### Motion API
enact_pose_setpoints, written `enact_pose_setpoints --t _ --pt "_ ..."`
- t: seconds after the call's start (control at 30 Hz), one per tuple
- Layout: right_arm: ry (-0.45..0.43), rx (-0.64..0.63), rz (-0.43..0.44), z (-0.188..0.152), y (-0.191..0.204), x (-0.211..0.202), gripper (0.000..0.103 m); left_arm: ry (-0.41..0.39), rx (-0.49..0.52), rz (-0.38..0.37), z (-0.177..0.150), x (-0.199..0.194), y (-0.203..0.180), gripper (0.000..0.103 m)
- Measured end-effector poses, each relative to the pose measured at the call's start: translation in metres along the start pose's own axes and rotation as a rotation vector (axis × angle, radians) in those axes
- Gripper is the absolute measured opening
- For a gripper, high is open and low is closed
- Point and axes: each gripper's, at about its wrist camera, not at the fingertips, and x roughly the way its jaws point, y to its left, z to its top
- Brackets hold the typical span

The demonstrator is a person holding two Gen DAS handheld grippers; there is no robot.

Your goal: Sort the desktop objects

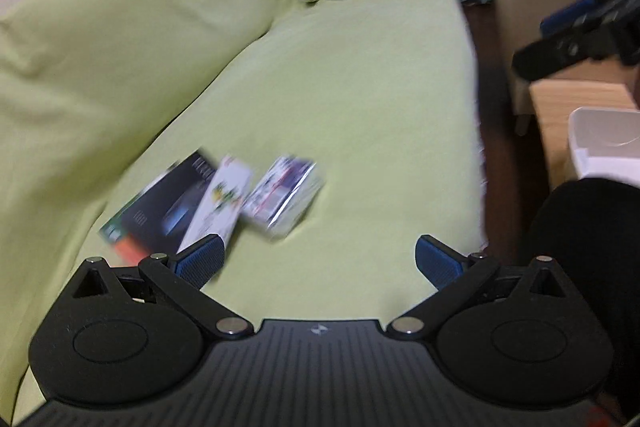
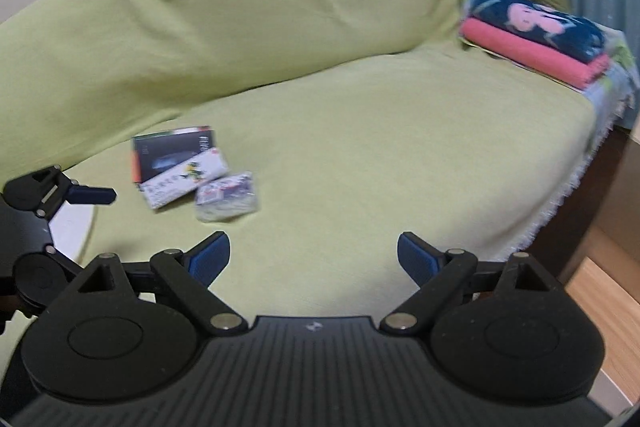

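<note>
Your left gripper [image 1: 318, 259] and right gripper [image 2: 314, 257] hover spread and empty above the green sofa [image 2: 360, 131], where black box [image 2: 172, 151], white box [image 2: 186, 183] and wrapped packet [image 2: 228, 197] lie clustered

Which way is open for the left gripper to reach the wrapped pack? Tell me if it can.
Probably yes. The left gripper is open and empty, with bare green cover between it and the wrapped pack. The white box lies beside the pack, not across the path.
</note>
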Motion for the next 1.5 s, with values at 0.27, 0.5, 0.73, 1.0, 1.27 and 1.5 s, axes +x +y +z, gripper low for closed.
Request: enact_pose_setpoints --t 0.27,0.5,0.73,1.0,1.27,1.5 --pt "-0.004 -0.015 0.088 0.007 0.045 0.023 0.089 0.032 -0.102 0.047 -0.023 -0.002 0.034 0.102" --pt "0.004 0.028 0.064 -0.005 0.055 0.045 0.089 0.034 -0.138 0.076 -0.032 -0.005 0.04 0.102" --pt "0.012 0.048 0.058 -0.014 0.057 0.067 0.088 0.036 -0.154 0.085 -0.036 0.001 0.05 0.102" --pt "-0.025 0.02 0.079 -0.018 0.064 0.068 0.088 0.055 -0.162 0.096 -0.038 0.009 0.057 0.102" --pt "-0.01 0.066 0.106 -0.017 0.057 0.07 0.088 0.067 -0.168 0.097 -0.038 0.017 0.056 0.102" --pt "0.011 0.057 0.116 -0.014 0.061 0.08 0.088 0.075 -0.171 0.087 -0.034 0.026 0.062 0.1"
